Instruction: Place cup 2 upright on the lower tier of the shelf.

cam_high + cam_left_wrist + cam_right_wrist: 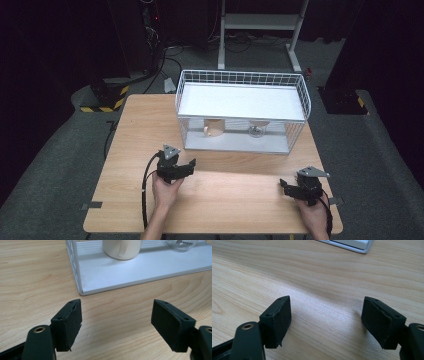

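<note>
The cream ceramic mug (122, 248) stands on the white wire rack's lower shelf (140, 272), ahead of the left gripper (116, 323), handle facing it. The left gripper is nearer; the right gripper (327, 323) waits near the wooden table's (235, 192) front right corner. Both jaws gape, empty.

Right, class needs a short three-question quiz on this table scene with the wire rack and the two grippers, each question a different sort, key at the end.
1. True or false: the left gripper holds the mug.
2. Which thing stands beside the mug on the lower shelf of the wire rack: A a glass, B a plate, C a spoon?
3. What lies between the fingers of the right gripper?

Key: 1 false, it is open over bare table. 2 A. 3 Nothing, just table.
</note>
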Available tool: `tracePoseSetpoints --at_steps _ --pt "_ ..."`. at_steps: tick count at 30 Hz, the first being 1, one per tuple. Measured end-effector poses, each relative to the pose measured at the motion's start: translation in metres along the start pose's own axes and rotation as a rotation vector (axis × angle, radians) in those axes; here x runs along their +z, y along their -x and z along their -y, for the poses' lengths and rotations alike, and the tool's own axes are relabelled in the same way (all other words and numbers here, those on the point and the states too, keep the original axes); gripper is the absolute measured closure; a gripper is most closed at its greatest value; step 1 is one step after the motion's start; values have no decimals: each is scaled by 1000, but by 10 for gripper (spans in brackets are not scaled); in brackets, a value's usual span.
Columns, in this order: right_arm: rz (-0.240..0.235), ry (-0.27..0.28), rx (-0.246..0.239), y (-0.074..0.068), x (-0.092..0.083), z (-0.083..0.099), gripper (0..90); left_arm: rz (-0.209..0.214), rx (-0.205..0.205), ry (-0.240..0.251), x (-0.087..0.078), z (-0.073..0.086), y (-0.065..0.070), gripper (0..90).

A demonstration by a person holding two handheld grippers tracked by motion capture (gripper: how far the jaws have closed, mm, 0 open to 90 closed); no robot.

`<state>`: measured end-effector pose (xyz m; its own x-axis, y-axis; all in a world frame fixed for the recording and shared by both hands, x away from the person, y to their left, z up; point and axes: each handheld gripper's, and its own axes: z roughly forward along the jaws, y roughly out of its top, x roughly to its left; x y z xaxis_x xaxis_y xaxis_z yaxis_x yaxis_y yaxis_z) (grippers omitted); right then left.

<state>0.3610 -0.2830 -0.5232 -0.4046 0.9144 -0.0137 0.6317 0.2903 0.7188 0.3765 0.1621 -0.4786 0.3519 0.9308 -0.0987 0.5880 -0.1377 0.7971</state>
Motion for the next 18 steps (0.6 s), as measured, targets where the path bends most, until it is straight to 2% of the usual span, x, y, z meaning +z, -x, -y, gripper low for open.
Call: tracePoseSetpoints --at_steps 18 --pt "0 0 0 0 0 0 242 9 -19 -9 -8 17 -2 251"
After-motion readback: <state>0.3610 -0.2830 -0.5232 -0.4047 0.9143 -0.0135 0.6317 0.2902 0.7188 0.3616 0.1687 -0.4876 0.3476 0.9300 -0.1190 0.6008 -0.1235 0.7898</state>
